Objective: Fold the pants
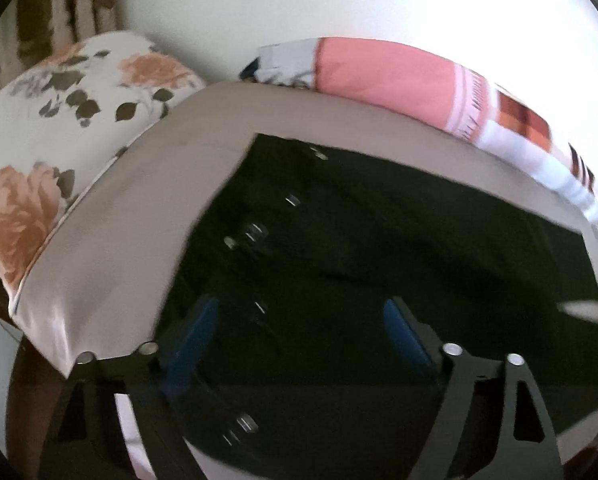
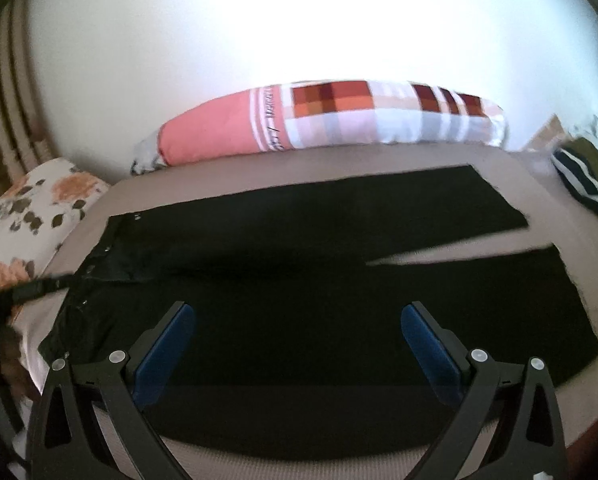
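Two grippers — left [image 1: 303, 320], right [image 2: 299, 320] — spread wide over black pants [image 2: 299, 248].

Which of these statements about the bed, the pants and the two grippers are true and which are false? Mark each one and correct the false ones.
1. The pants lie spread flat on the bed. True.
2. The right gripper is clamped on a pant leg. False: its jaws stand wide apart and hold nothing.
3. The left gripper is open above the waist end of the pants. True.
4. The two pant legs are stacked one on the other. False: they lie side by side with a narrow gap between them.
5. A floral pillow sits beyond the waistband end. True.
6. The pants are white. False: they are black.
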